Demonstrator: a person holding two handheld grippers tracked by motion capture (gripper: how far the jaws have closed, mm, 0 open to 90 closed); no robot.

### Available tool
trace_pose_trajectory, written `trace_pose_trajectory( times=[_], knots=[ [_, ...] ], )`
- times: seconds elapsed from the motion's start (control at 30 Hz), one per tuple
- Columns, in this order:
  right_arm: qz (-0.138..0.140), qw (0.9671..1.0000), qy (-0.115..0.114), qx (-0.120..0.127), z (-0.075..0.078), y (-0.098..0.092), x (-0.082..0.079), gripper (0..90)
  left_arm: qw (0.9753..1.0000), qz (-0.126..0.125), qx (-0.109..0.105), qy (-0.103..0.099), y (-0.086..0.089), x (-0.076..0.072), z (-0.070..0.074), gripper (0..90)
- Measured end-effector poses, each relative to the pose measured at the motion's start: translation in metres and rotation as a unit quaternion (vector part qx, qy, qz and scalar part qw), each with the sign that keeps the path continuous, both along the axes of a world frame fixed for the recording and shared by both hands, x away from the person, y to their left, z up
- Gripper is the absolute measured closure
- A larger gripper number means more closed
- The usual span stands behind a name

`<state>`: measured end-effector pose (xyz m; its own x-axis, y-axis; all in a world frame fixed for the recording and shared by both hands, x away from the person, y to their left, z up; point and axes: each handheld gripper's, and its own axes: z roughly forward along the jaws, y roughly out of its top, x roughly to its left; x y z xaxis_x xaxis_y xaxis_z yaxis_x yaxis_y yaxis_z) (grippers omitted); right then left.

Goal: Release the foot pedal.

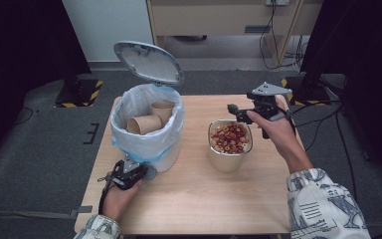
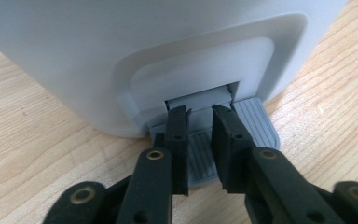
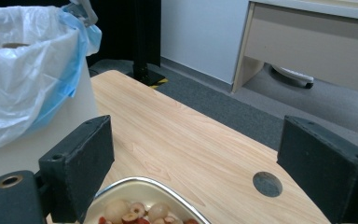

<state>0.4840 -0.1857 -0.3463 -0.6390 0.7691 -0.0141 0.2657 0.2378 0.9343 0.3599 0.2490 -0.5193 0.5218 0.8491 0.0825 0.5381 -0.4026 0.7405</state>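
Note:
A white pedal bin (image 1: 166, 159) stands at the table's left with its lid (image 1: 149, 62) raised. Its white and blue bag (image 1: 144, 144) holds paper cups (image 1: 144, 124). My left gripper (image 1: 139, 172) is low at the bin's foot. In the left gripper view its jaws rest on the grey pedal (image 2: 256, 123), nearly touching, and the left gripper (image 2: 199, 109) has nothing between them. A steel-rimmed bowl (image 1: 226, 162) of red and pale fruit pieces sits mid-table. My right gripper (image 1: 235, 112) hovers just behind it, open and empty, and the right gripper (image 3: 196, 135) looks over the bowl's rim (image 3: 144, 182) toward the bin (image 3: 23, 74).
The wooden table (image 1: 194, 199) has bare room in front and to the right of the bowl. A grey round plug (image 3: 267, 184) sits in the tabletop. On the floor behind stand black posts with striped bases (image 1: 77, 94), cables (image 1: 278, 45) and a wooden desk (image 1: 219, 20).

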Motion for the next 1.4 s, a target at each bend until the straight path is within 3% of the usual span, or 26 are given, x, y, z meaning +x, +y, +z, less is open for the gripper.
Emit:
trace_pose_trajectory(
  times=[0.2, 0.3, 0.37, 0.5, 0.73, 1.03, 1.17, 1.4],
  knots=[
    [-0.007, 1.0, 0.002, 0.0, -0.003, -0.008, 0.0, 10.8, 0.9996, 0.021, -0.015, -0.006, 0.005, -0.005, 0.005, 62.1],
    [-0.011, 0.9999, 0.003, 0.0, -0.006, -0.012, 0.0, 10.8, 0.9984, 0.039, -0.034, -0.022, 0.009, -0.009, 0.009, 50.6],
    [-0.014, 0.9999, 0.004, 0.0, -0.007, -0.015, 0.0, 10.8, 0.9978, 0.045, -0.046, -0.017, 0.013, -0.01, 0.011, 41.5],
    [-0.019, 0.9998, 0.006, -0.002, -0.011, -0.022, -0.002, 10.7, 0.9976, 0.04, -0.055, -0.015, 0.013, -0.012, 0.011, 28.5],
    [-0.031, 0.9995, 0.009, -0.001, -0.019, -0.034, -0.004, 10.6, 0.9975, 0.032, -0.062, -0.01, 0.013, -0.014, 0.012, 15.0],
    [-0.043, 0.999, 0.013, -0.001, -0.033, -0.047, -0.01, 10.4, 0.9964, 0.035, -0.076, -0.015, 0.02, -0.016, 0.015, 10.2],
    [-0.053, 0.9984, 0.02, 0.0, -0.047, -0.055, -0.017, 10.4, 0.9955, 0.036, -0.086, -0.017, 0.024, -0.017, 0.015, 8.4],
    [-0.072, 0.9968, 0.036, 0.004, -0.072, -0.074, -0.026, 10.5, 0.996, 0.031, -0.083, -0.014, 0.026, -0.016, 0.014, 7.0]
  ],
)
